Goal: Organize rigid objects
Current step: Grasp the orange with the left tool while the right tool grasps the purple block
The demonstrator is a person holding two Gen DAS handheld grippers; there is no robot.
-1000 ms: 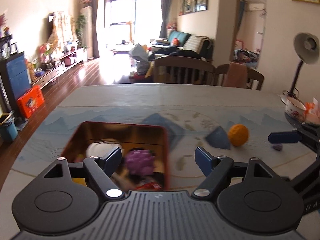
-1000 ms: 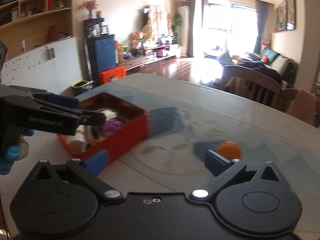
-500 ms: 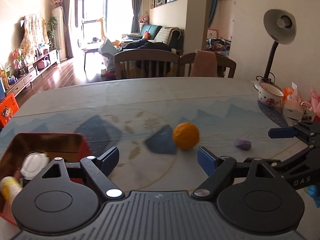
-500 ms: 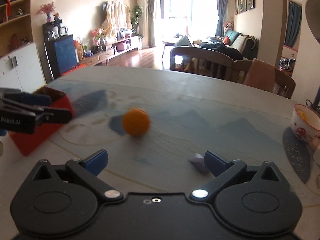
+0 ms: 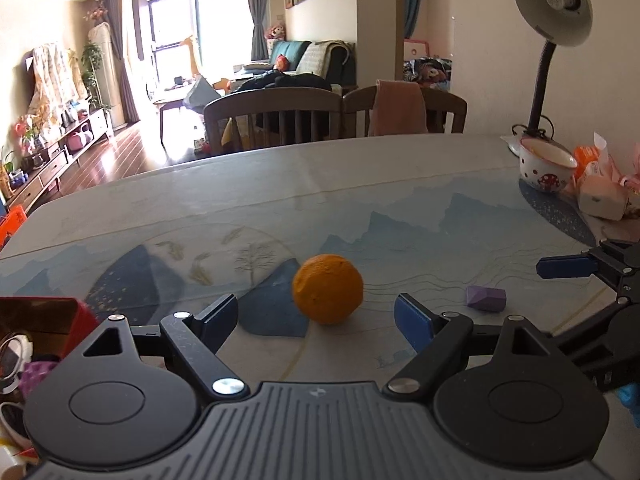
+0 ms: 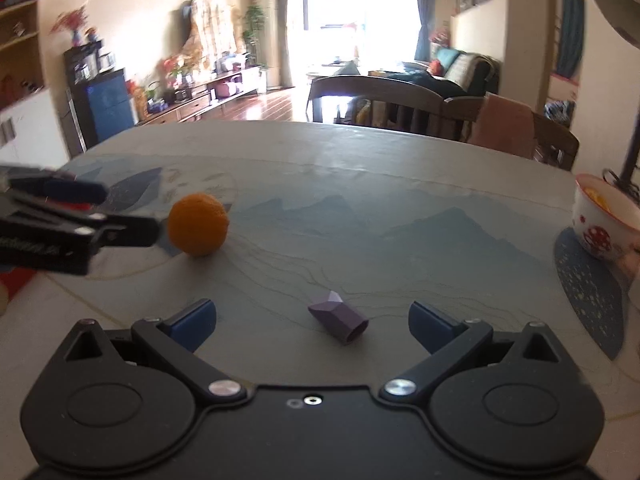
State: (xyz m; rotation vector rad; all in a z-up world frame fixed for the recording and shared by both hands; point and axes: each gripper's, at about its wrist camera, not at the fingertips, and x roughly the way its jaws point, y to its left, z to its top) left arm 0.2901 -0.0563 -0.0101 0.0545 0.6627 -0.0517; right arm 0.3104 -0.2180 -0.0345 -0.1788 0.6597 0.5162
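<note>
Claws wide, empty: left claw [image 5: 316,314] facing orange [image 5: 327,289]; right claw [image 6: 312,322] straddling purple block [image 6: 339,317].

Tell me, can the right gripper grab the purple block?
Probably yes. The right gripper is open, and the purple block lies on the table right between its fingers, with nothing in the way.

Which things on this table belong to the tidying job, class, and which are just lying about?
Part of the job:
orange ball, between the open left gripper fingers
purple block, between the open right gripper fingers
red box, already holding items

Just lying about:
desk lamp
mushroom bowl
snack packets
</note>
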